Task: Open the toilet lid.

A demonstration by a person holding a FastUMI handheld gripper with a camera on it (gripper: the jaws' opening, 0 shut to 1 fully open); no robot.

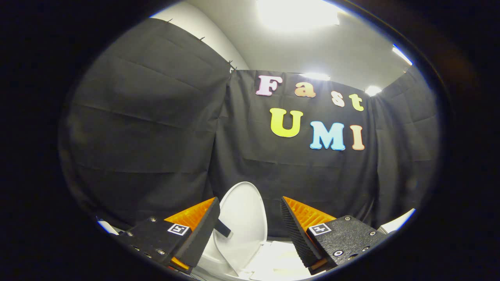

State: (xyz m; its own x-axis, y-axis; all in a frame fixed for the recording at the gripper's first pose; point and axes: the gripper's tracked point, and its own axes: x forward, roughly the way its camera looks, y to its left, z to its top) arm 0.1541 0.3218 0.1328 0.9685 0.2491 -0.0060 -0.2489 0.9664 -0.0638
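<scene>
The white toilet lid (244,218) stands raised, nearly upright, leaning back toward the black cloth wall. It shows in the gap between my two fingers, a little beyond the tips and nearer the left one. My gripper (250,207) is open, its orange-and-black fingers (195,224) spread wide with nothing held. Below the lid, the white seat and tank top (277,255) lie low between the fingers.
Black cloth walls (156,128) close the booth behind and on both sides of the toilet. Bright ceiling lights (297,13) glare overhead. White edges (396,223) show low at the right, past the right finger.
</scene>
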